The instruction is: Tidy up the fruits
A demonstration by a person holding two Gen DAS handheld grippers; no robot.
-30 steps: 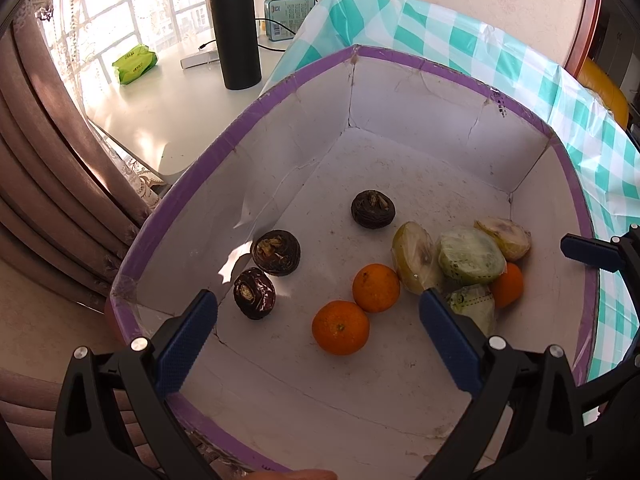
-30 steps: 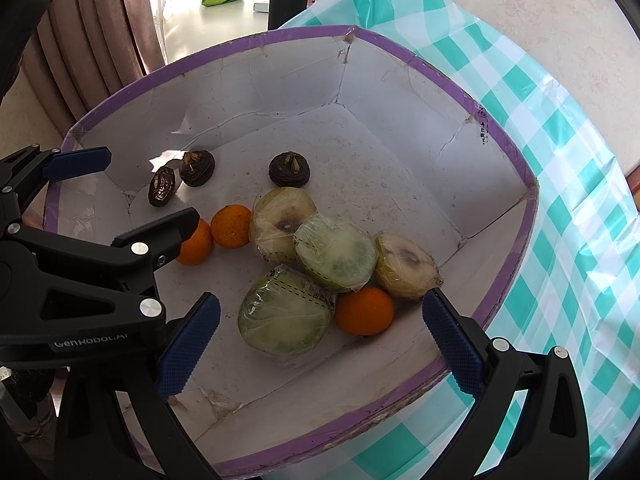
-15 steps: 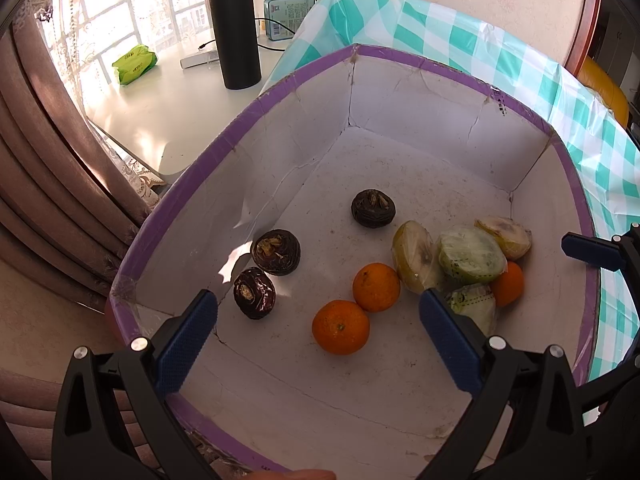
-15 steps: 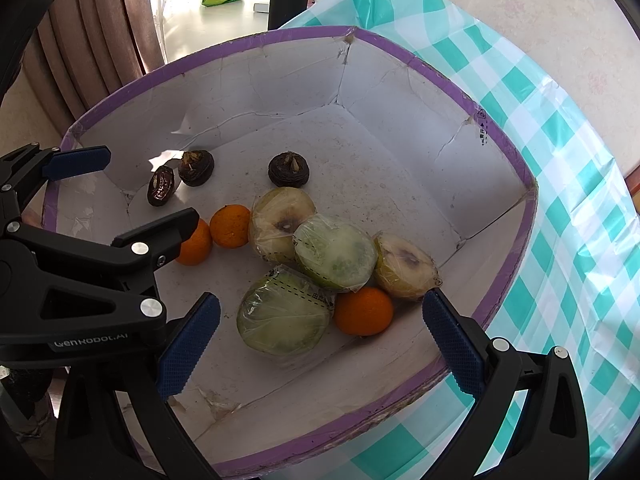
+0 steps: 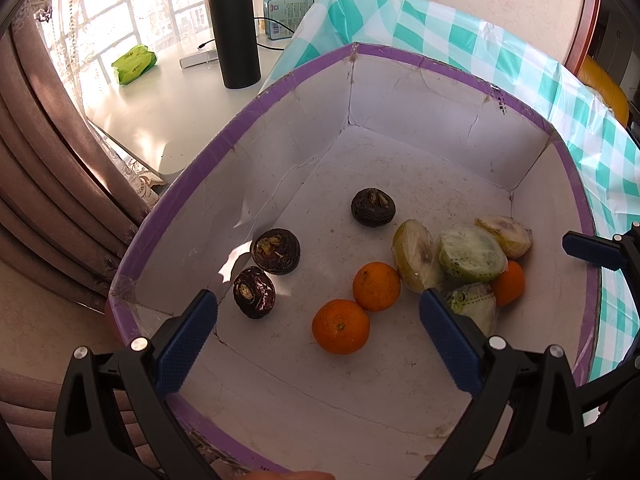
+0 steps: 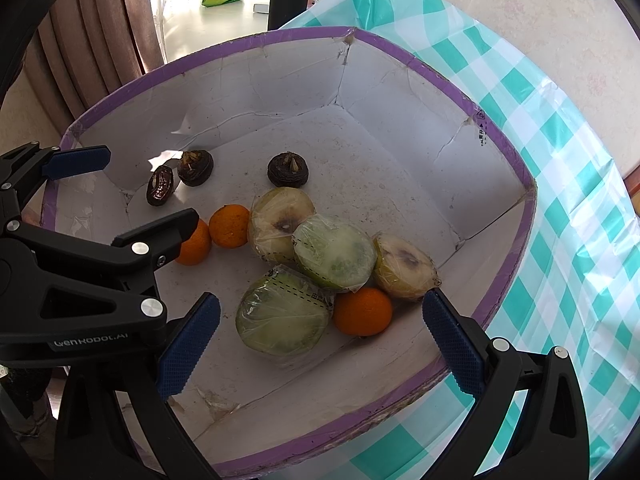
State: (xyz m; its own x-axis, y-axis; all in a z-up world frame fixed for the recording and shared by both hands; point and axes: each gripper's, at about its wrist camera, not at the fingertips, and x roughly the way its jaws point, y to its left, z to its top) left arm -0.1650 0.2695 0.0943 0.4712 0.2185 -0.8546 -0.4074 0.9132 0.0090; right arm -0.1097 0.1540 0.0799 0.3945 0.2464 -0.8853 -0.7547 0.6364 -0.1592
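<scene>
Sunlit window, brown curtains and a white side table point(image 5: 152, 108) with a black flask point(image 5: 234, 26) frame my work over a teal checked tablecloth point(image 6: 560, 184). On it sits a purple-rimmed cardboard box point(image 5: 424, 62) holding every fruit: four film-wrapped cut halves point(image 6: 334, 252) heaped against one orange point(image 6: 362, 312), two more oranges point(image 5: 340, 326) side by side, three dark water chestnuts point(image 5: 373, 207) toward the far wall. My left gripper point(image 5: 316, 340) and right gripper point(image 6: 320, 340) hover above the box, both spread wide and empty. I judge the slick film could slip from my pads, or nudging the heap could set the oranges rolling.
</scene>
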